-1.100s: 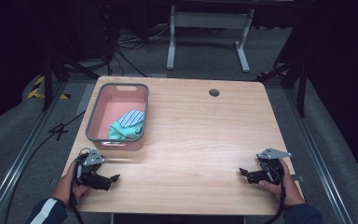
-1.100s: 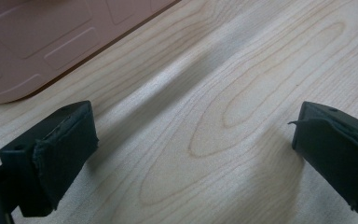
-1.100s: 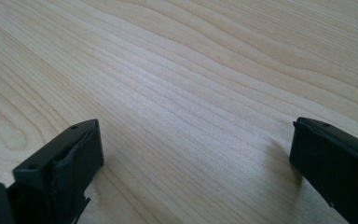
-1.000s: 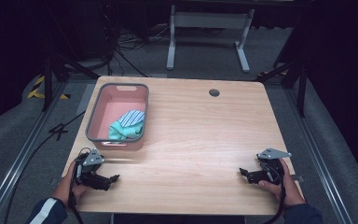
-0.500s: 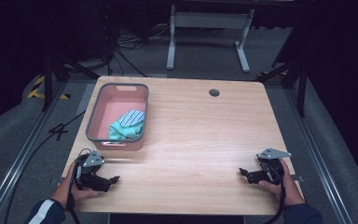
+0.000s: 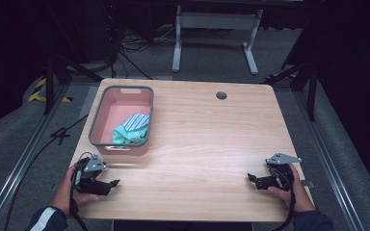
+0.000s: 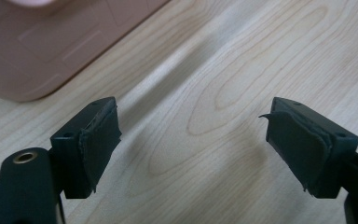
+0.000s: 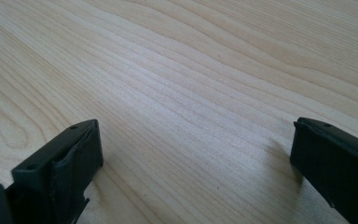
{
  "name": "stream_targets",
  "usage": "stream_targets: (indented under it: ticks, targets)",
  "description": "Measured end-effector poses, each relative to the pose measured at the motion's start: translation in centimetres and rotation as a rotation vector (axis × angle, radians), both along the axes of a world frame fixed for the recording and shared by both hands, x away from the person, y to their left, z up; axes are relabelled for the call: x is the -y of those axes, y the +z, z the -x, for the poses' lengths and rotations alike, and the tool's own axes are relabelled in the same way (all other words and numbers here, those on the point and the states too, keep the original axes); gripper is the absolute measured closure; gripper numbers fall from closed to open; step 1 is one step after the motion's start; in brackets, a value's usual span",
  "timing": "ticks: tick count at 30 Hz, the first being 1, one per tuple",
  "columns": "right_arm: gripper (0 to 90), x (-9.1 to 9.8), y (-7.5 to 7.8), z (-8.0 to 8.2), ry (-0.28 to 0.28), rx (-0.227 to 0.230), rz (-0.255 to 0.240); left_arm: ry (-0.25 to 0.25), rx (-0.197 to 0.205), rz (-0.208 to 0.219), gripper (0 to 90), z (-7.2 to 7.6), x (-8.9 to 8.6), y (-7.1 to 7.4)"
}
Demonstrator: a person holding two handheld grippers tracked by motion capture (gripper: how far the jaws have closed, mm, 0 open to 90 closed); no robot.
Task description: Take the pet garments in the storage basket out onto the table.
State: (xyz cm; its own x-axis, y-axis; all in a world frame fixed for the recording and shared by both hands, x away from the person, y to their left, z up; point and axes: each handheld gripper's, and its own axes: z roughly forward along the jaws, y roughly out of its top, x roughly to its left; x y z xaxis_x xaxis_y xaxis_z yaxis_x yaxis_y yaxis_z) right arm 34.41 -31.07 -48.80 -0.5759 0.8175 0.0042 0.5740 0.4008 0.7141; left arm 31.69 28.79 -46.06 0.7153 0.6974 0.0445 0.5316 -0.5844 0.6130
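A pink basin with a grey rim (image 6: 96, 130) stands at the table's left side. A teal cloth and a blue-striped cloth (image 6: 131, 129) lie bunched in its near right corner. My left gripper (image 6: 111, 184) rests near the front left edge, just in front of the basin, and points right. Its jaws have just been closing a little but remain apart, with only bare wood between them (image 7: 191, 140). The basin's wall (image 7: 37, 51) appears at the top left of the left gripper view. My right gripper (image 6: 251, 179) lies at the front right, pointing left, open over bare wood (image 8: 196, 158).
The wooden table (image 6: 207, 139) has a round cable hole (image 6: 221, 95) near its far edge. Behind the table stands a grey metal frame (image 6: 212, 21) on a carpeted floor. Cables lie on the floor at the left (image 6: 60, 134).
The left hand has shifted very slightly near the front edge. The right hand, basin and cloths have stayed in place.
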Motion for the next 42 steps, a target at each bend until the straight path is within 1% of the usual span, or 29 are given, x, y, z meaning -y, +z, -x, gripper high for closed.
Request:
stream_targets:
  ticks: [2, 4, 5, 6, 7, 9, 10, 12, 14, 17, 18, 19, 20, 21, 24, 25, 26, 27, 28, 31, 32, 33, 35, 37, 38, 39, 40, 41, 42]
  targets:
    - [2.6, 0.0, 0.0, 0.0, 0.000, 0.000, 0.000, 0.006, 0.019, -0.008, 18.0, 0.1, 0.0, 0.3]
    - [2.6, 0.0, 0.0, 0.0, 0.000, 0.000, 0.000, 0.013, 0.028, -0.006, 18.1, 0.2, -0.1, 0.8]
    - [2.6, 0.0, 0.0, 0.0, 0.000, 0.000, 0.000, 0.016, 0.032, 0.005, 18.4, 0.3, -0.1, 0.9]
    - [2.6, 0.0, 0.0, 0.0, 0.000, 0.000, 0.000, 0.024, 0.035, 0.009, 18.6, 0.4, -0.2, 1.2]
    - [2.6, 0.0, 0.0, 0.0, 0.000, 0.000, 0.000, 0.019, 0.042, 0.012, 18.6, 0.3, -0.3, 1.4]
    - [2.6, 0.0, 0.0, 0.0, 0.000, 0.000, 0.000, 0.025, 0.051, 0.020, 19.2, 0.4, -0.3, 1.8]
    - [2.6, 0.0, 0.0, 0.0, 0.000, 0.000, 0.000, 0.025, 0.046, 0.028, 19.3, 0.5, -0.3, 2.0]
    - [2.6, 0.0, 0.0, 0.0, 0.000, 0.000, 0.000, 0.019, 0.054, 0.028, 19.3, 0.6, -0.2, 2.3]
    - [2.6, 0.0, 0.0, 0.0, 0.000, 0.000, 0.000, 0.020, 0.053, 0.030, 19.3, 0.6, -0.1, 2.7]
    - [2.6, 0.0, 0.0, 0.0, 0.000, 0.000, 0.000, 0.030, 0.065, 0.026, 19.4, 0.4, 0.0, 3.3]
    - [2.6, 0.0, 0.0, 0.0, 0.000, 0.000, 0.000, 0.047, 0.074, 0.014, 19.6, 0.3, 0.0, 3.5]
    - [2.6, 0.0, 0.0, 0.0, 0.000, 0.000, 0.000, 0.052, 0.072, 0.022, 19.5, 0.3, 0.1, 3.6]
    - [2.6, 0.0, 0.0, 0.0, 0.000, 0.000, 0.000, 0.042, 0.072, 0.030, 19.5, 0.3, 0.1, 3.8]
    - [2.6, 0.0, 0.0, 0.0, 0.000, 0.000, 0.000, 0.037, 0.079, 0.028, 19.5, 0.3, 0.2, 4.1]
    - [2.6, 0.0, 0.0, 0.0, 0.000, 0.000, 0.000, 0.032, 0.090, 0.035, 19.6, 0.4, 0.5, 5.0]
    - [2.6, 0.0, 0.0, 0.0, 0.000, 0.000, 0.000, 0.027, 0.101, 0.037, 19.6, 0.3, 0.5, 5.2]
    - [2.6, 0.0, 0.0, 0.0, 0.000, 0.000, 0.000, 0.031, 0.101, 0.044, 19.6, 0.4, 0.6, 5.4]
    - [2.6, 0.0, 0.0, 0.1, 0.000, 0.000, 0.001, 0.019, 0.112, 0.030, 19.7, 0.3, 0.7, 5.9]
    - [2.7, 0.0, 0.0, 0.1, -0.003, -0.002, -0.003, 0.024, 0.121, 0.027, 19.7, 0.3, 0.9, 6.2]
    - [2.7, 0.0, 0.0, 0.1, -0.003, -0.002, -0.002, 0.022, 0.129, 0.043, 19.5, 0.0, 1.2, 7.0]
    - [2.7, 0.0, 0.0, 0.1, -0.003, -0.002, -0.002, 0.022, 0.129, 0.043, 19.4, 0.0, 1.2, 7.0]
    - [2.7, 0.0, 0.0, 0.1, -0.002, -0.001, -0.002, 0.014, 0.136, 0.035, 18.9, -0.2, 1.3, 7.4]
    - [2.7, 0.0, 0.0, 0.1, -0.004, -0.003, -0.003, 0.012, 0.139, 0.033, 18.7, -0.4, 1.4, 7.6]
    - [2.7, 0.0, 0.0, 0.1, -0.003, -0.002, -0.002, 0.021, 0.142, 0.044, 18.3, -0.8, 1.7, 8.0]
    - [2.7, 0.0, 0.0, 0.1, -0.003, -0.002, -0.002, 0.016, 0.149, 0.033, 18.9, -1.1, 1.8, 8.2]
    - [2.7, 0.0, 0.0, 0.2, -0.004, -0.003, -0.003, 0.015, 0.149, 0.030, 19.8, -1.3, 1.9, 8.4]
    - [2.7, 0.0, 0.0, 0.2, -0.004, -0.003, -0.003, 0.018, 0.146, 0.038, 19.7, -1.5, 2.1, 8.5]
    - [2.7, 0.0, 0.0, 0.2, -0.003, -0.003, -0.003, 0.013, 0.149, 0.026, 19.5, -1.7, 2.1, 8.8]
    - [2.7, 0.0, 0.0, 0.2, -0.003, -0.003, -0.003, 0.007, 0.149, 0.024, 18.8, -1.9, 2.2, 8.9]
